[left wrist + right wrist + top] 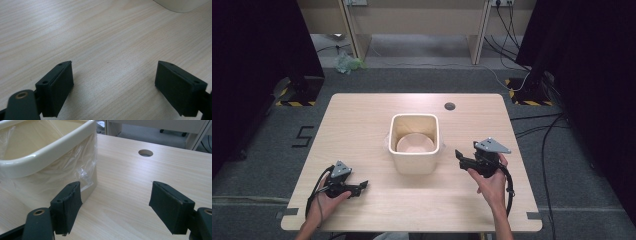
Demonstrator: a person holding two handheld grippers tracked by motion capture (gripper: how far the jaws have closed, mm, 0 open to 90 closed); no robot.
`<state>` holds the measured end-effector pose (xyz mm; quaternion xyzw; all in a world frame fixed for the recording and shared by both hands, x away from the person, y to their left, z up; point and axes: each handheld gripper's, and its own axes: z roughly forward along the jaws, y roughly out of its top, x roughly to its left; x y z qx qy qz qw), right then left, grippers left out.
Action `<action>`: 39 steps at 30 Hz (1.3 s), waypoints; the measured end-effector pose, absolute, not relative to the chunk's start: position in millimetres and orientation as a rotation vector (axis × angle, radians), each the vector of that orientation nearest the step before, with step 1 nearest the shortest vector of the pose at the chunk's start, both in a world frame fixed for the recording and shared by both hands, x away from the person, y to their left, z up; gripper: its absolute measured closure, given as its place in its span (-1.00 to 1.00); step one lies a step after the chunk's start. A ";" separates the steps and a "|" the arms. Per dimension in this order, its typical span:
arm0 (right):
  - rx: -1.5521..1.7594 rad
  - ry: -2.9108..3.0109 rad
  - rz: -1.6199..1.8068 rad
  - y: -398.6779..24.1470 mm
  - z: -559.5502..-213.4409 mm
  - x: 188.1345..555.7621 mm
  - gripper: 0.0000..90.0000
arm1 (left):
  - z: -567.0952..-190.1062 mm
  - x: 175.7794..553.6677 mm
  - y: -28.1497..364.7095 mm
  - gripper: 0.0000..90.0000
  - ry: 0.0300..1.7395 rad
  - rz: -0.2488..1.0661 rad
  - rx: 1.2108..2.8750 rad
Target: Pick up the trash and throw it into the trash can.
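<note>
Item 1. Surface (362, 125): pale wood-grain top, rectangular, with a round cable hole (450, 106) at twelve o'clock from centre. It carries everything listed below.

Item 2. Bin (414, 162): cream plastic, rounded-square, upright at the centre of the surface. Its mouth is open upward. It stands between the two hands, probably so that either can reach it.

Item 3. Liner (82, 173): thin clear plastic film, inside the bin and folded out over the rim. It hangs crumpled down the outer wall, loose at the corner nearest the right hand; the work in hand seems to concern this film.

Item 4. Right hand-held gripper (467, 160): at three o'clock from the bin, just beside it, held above the surface and aimed toward the bin's wall. Jaws spread wide, nothing between them. In the right gripper view one jaw stands close to the hanging film; contact cannot be told. The stance suggests an approach to the film.

Item 5. Left hand-held gripper (360, 187): at eight o'clock from the bin, apart from it, low over bare wood. Jaws wide apart, empty; seemingly waiting.
</note>
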<state>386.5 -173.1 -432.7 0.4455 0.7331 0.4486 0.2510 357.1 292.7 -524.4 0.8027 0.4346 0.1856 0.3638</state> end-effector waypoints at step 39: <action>1.213 2.155 1.011 -177.5 -484.0 371.7 -0.47 | -524.4 357.1 292.8 -0.69 1.118 0.477 2.066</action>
